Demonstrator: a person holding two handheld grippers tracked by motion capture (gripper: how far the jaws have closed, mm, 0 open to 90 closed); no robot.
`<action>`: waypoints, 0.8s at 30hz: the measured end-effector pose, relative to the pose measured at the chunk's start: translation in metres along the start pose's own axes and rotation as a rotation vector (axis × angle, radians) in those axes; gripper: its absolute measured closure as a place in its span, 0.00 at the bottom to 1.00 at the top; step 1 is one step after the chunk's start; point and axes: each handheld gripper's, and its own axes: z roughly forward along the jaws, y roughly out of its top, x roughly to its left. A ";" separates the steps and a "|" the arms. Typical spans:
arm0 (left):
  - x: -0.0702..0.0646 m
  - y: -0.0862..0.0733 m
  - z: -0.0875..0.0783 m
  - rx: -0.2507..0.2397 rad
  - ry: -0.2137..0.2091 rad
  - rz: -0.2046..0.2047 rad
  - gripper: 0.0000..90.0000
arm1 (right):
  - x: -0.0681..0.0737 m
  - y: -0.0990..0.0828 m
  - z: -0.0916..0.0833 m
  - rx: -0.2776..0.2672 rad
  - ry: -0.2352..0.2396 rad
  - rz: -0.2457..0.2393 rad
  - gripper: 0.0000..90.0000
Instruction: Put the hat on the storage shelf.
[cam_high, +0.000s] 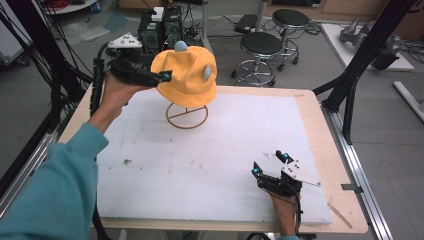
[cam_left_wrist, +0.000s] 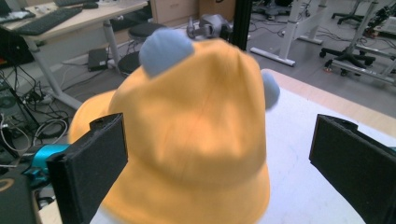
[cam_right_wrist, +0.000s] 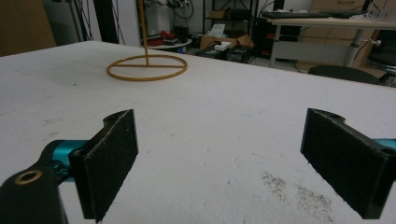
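An orange hat (cam_high: 185, 72) with pale blue ears (cam_high: 180, 46) rests upright on top of a thin orange wire stand (cam_high: 187, 116) at the back of the table. My left gripper (cam_high: 160, 75) is up at the hat's left brim, held level. In the left gripper view the hat (cam_left_wrist: 196, 140) sits close ahead, and the left gripper (cam_left_wrist: 219, 154) has its jaws spread wide with neither pad pressing on it. My right gripper (cam_high: 270, 163) lies low at the front right, open and empty. The right gripper view has the right gripper (cam_right_wrist: 224, 154) over bare mat, with the stand's ring base (cam_right_wrist: 147, 67) far ahead.
A white mat (cam_high: 210, 155) covers the wooden table (cam_high: 320, 130). Dark specks (cam_right_wrist: 299, 196) lie on the mat near my right gripper. Black frame posts (cam_high: 360, 60) rise at the right edge, and round stools (cam_high: 261, 45) and cables stand behind the table.
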 end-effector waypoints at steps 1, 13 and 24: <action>0.000 -0.006 -0.007 0.000 -0.006 0.008 0.05 | 0.000 0.000 0.000 0.001 -0.003 -0.001 0.11; -0.002 -0.091 -0.077 -0.042 -0.028 0.067 0.05 | -0.001 0.000 0.000 0.004 -0.008 0.018 0.11; -0.020 -0.178 -0.097 -0.115 -0.069 0.065 0.05 | -0.001 0.000 0.000 0.000 -0.012 0.016 0.11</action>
